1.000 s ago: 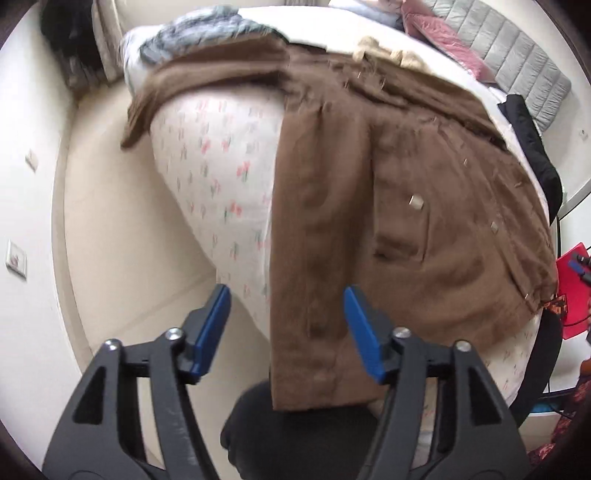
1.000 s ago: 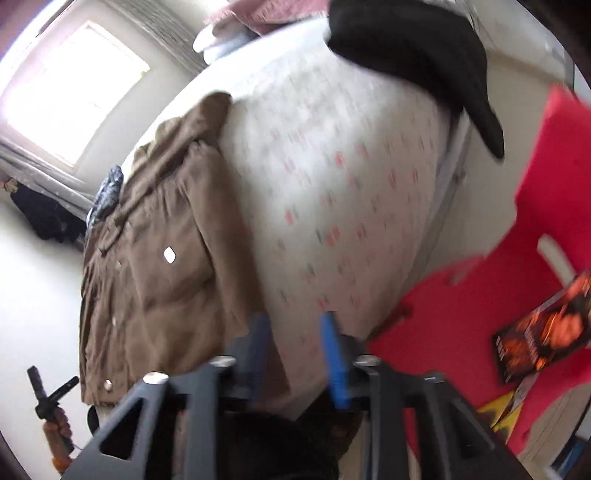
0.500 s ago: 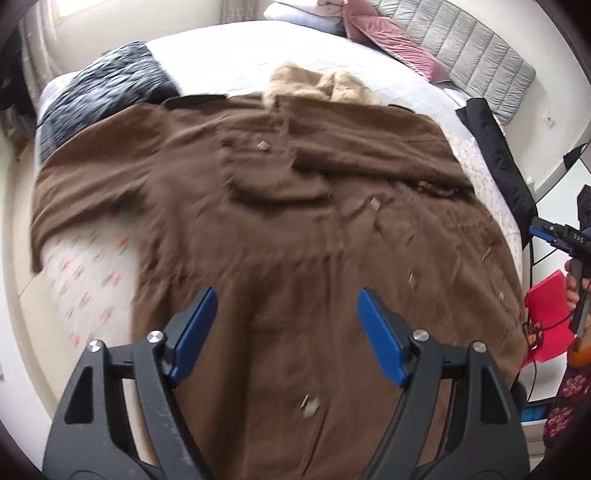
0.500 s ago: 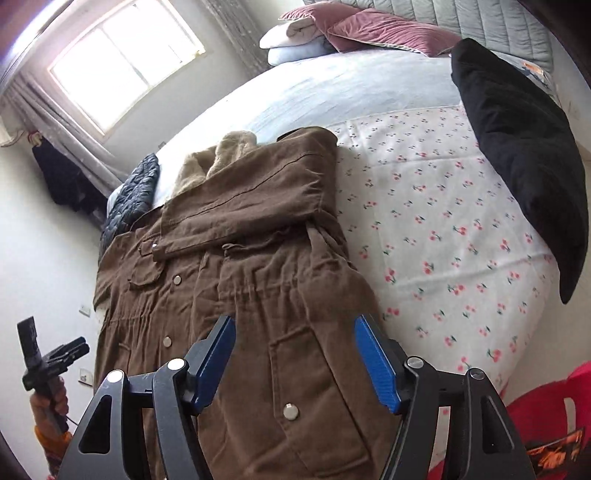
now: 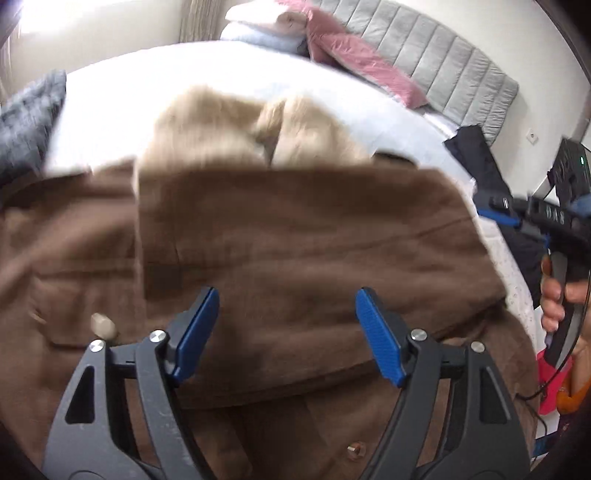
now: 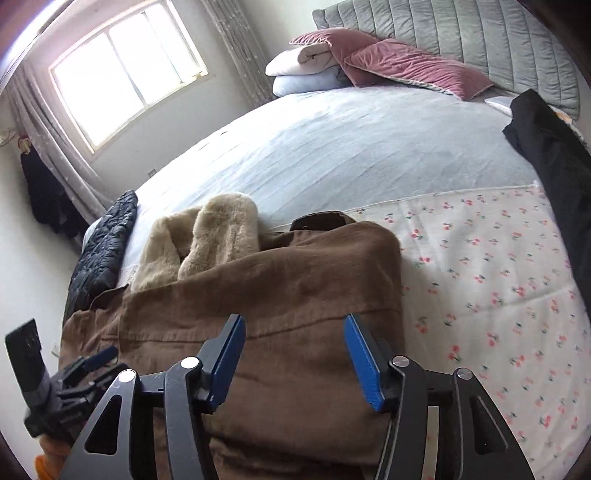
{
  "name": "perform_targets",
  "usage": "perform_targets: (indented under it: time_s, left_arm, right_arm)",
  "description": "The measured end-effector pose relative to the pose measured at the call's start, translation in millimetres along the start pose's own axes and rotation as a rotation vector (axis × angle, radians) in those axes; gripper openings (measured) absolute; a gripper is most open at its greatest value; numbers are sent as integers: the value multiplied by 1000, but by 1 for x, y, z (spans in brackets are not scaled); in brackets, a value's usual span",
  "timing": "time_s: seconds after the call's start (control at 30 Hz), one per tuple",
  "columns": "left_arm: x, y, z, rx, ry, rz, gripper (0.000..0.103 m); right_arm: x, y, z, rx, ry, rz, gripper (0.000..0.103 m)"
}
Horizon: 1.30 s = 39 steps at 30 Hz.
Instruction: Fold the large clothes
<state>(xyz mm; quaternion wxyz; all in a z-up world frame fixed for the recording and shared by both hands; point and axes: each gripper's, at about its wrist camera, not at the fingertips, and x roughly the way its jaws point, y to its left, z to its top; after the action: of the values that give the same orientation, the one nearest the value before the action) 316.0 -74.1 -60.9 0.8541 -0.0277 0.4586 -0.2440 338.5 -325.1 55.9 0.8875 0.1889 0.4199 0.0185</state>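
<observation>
A large brown coat [image 5: 295,251] with a beige fur collar [image 5: 236,129] lies spread on the bed, one sleeve folded across its chest. My left gripper [image 5: 286,325] is open and empty, just above the folded sleeve. In the right wrist view the coat [image 6: 280,295] and its fur collar [image 6: 207,236] lie left of centre. My right gripper [image 6: 293,350] is open and empty over the sleeve, near the coat's right edge. The right gripper also shows in the left wrist view [image 5: 517,218]; the left one shows in the right wrist view [image 6: 92,363].
The bed has a pale blue sheet [image 6: 351,140] and a floral cover [image 6: 498,277]. A black garment [image 6: 554,158] lies at the right edge, a dark quilted garment [image 6: 107,243] at the left. Pink pillows [image 6: 406,66] lean on the grey headboard [image 6: 461,33].
Both grippers have moved up the coat from its hem toward the collar and come closer to the cloth. Both jaws stay open and empty.
</observation>
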Motion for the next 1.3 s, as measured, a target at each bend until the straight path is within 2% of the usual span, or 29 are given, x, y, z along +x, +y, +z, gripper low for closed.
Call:
perform_targets:
  time_s: [0.07,0.13,0.17,0.2,0.27,0.33,0.43,0.47,0.5,0.57,0.63,0.7,0.8,0.9,1.0,1.07,1.17,1.23,1.3]
  left_arm:
    - [3,-1,-17,64,-51,2,76]
    - [-4,-8,-24,108,-61,10,76]
    - [-6,-10,-28,120,-62,3,76]
    - [-7,-10,-29,118,-65,-3,77]
    - [-10,-5,-29,101,-69,-26,77]
    - [-14,0,-28,75,-76,-59,77]
    - [-23,10,-23,17,-74,-92,77]
    - [-27,13,-21,-9,-68,-92,77]
    - [-31,16,-19,-32,-66,-87,77]
    - [-48,23,-14,-81,-74,-38,81]
    - [-67,30,-11,-116,-87,21,82]
    - [-88,38,-10,-145,-89,75,83]
    - [-116,55,-16,-191,-82,179,91]
    - [-143,79,-31,-257,-59,246,93]
    - [-167,112,-50,-330,-53,308,97]
    - [-180,136,-69,-399,-70,348,98]
    - [-198,177,-96,-516,-131,360,98]
    - [-212,213,-121,-625,-213,355,98]
    - [-220,249,-134,-736,-237,331,98]
  right_arm:
    - [38,-4,10,7,35,-10,46]
    - [73,-15,22,21,55,-74,43]
    - [91,-24,29,36,68,-107,35]
    - [101,-32,35,54,71,-114,21]
    - [113,-49,50,132,53,-100,5]
    - [110,-59,58,208,38,-62,4]
    - [86,-57,56,241,-3,-42,13]
    - [73,-53,51,227,-14,-31,22]
    - [63,-49,47,211,-23,-31,42]
    - [36,-40,32,173,-52,-55,67]
    - [12,-30,15,136,-69,-58,70]
    - [-3,-17,0,116,-35,-56,72]
    - [-19,0,-25,108,18,-55,77]
    - [-33,20,-54,91,20,-3,82]
    - [-33,45,-74,-22,42,-51,85]
    - [-30,59,-82,-81,58,-48,85]
    - [-30,70,-86,-84,45,15,85]
    - [-24,71,-87,-72,45,59,86]
    - [-15,72,-89,-69,60,56,86]
